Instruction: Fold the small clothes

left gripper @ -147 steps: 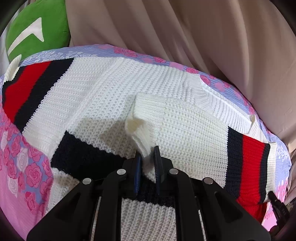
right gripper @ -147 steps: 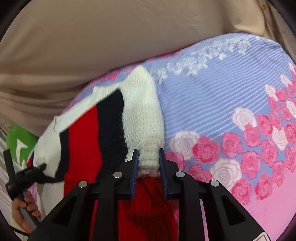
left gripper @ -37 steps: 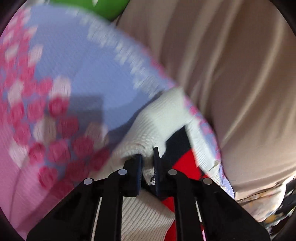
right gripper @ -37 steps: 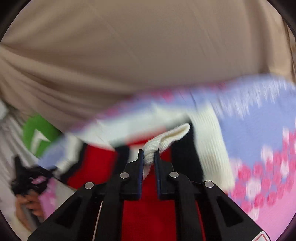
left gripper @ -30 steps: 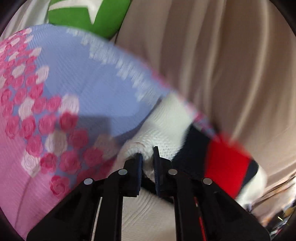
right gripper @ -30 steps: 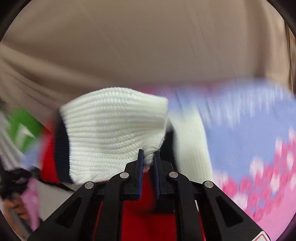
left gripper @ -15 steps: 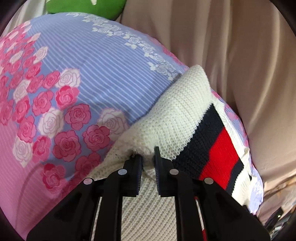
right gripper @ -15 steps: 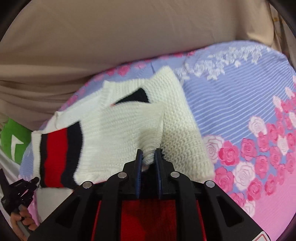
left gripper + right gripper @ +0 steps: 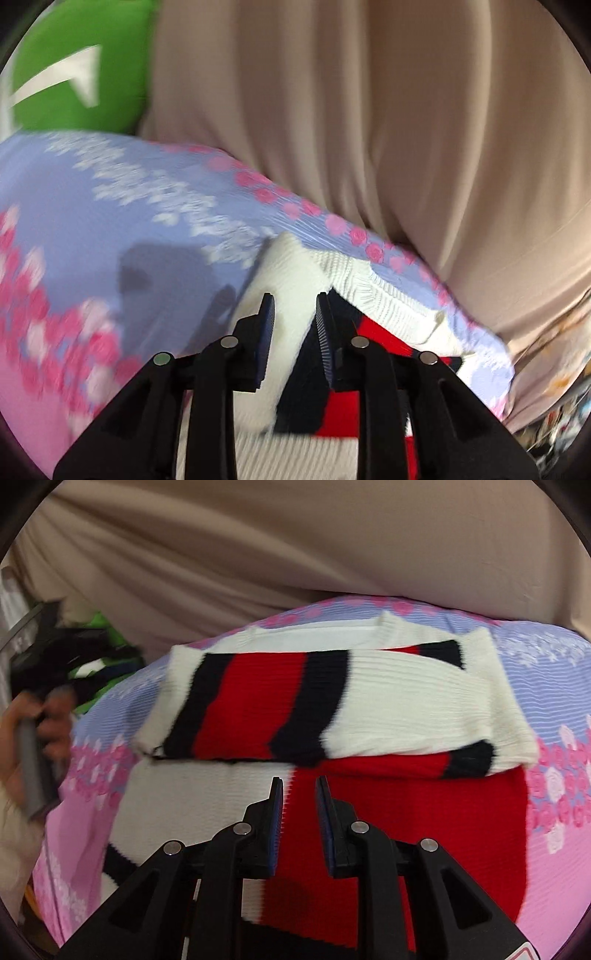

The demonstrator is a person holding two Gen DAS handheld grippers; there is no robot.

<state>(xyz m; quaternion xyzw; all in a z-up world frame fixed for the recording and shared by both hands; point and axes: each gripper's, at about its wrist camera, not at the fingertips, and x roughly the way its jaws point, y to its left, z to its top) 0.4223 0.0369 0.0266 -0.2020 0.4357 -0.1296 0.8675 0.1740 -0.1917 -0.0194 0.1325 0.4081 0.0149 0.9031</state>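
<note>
Lying across the floral bedspread [image 9: 546, 672], the knitted sweater [image 9: 406, 701] has its far part folded over the near part in one broad white, red and navy band, sitting slightly askew. That thick knit looks springy, so the loose flap could slide or spring open if brushed. Both tools hover above it: the right gripper [image 9: 299, 794] gapes empty, and the left gripper [image 9: 293, 310] likewise stands parted, holding nothing.

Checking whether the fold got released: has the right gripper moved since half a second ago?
Yes. The right gripper has opened and backed off toward the near edge of the floral sheet, leaving the sweater folded.
</note>
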